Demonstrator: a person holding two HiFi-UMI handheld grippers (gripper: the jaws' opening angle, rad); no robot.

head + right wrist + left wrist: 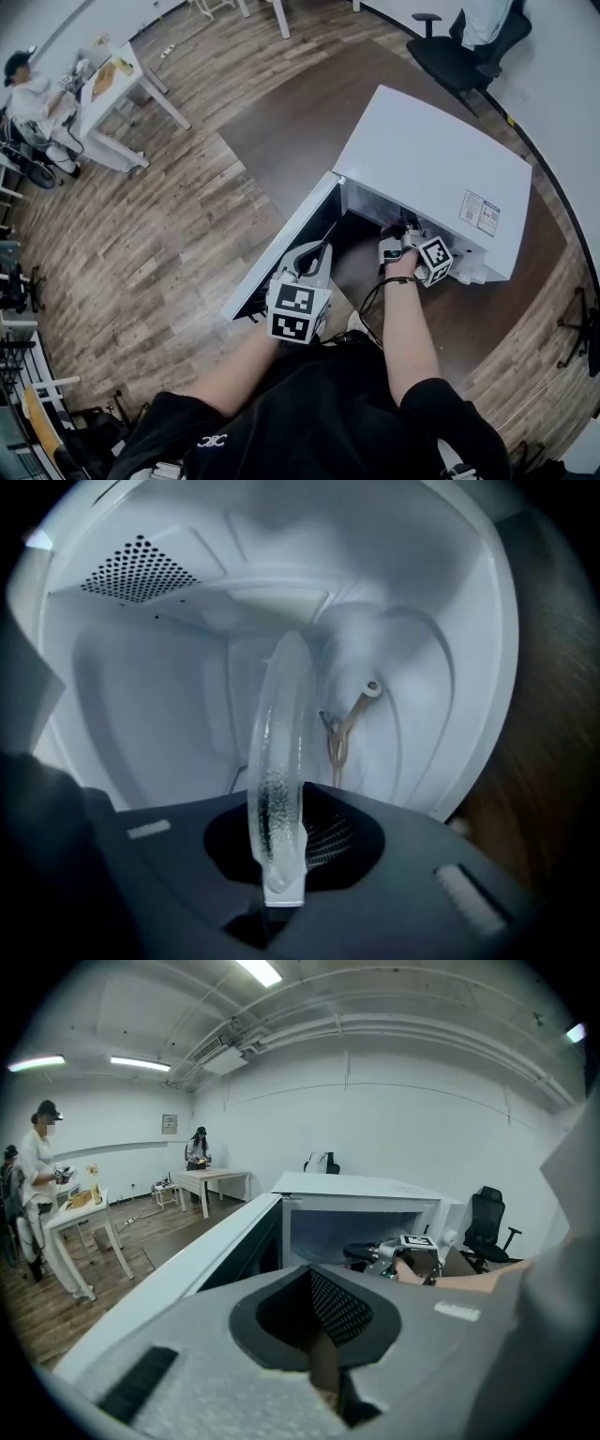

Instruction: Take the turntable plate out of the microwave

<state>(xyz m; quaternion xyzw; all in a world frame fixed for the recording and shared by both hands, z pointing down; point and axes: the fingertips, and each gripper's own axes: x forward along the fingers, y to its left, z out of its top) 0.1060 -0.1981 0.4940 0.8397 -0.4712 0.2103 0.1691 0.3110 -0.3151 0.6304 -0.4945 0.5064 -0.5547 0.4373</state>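
Two tools are up, but only my right tool point(401, 246) is working. It reaches into the open microwave point(441, 178) and is clenched on the rim of the glass turntable plate point(279, 761), which runs edge-on straight out from between its jaws into the cavity. My left tool point(314, 261) hangs outside, just beside the swung-open door point(281, 239), jaws together with nothing between them.

I expect the plate to be stiff, slick and weighty for such a narrow pinch, and it will chip or shatter if it knocks the cavity mouth. The rim is the only place to take it. Held at one point, the far side will likely try to sag and pivot in the pads, so I'd draw it out slowly and flat. Once it is clear of the door, the left tool could take the opposite rim.

Inside the cavity, to the right of the right tool, lies the round recess point(441, 714) with a tan roller support point(342, 733) in it, apart from the plate. Vent holes point(139, 569) sit up and to the left. Nothing rests on the plate that I can see. The microwave stands on a dark bench point(281, 141).
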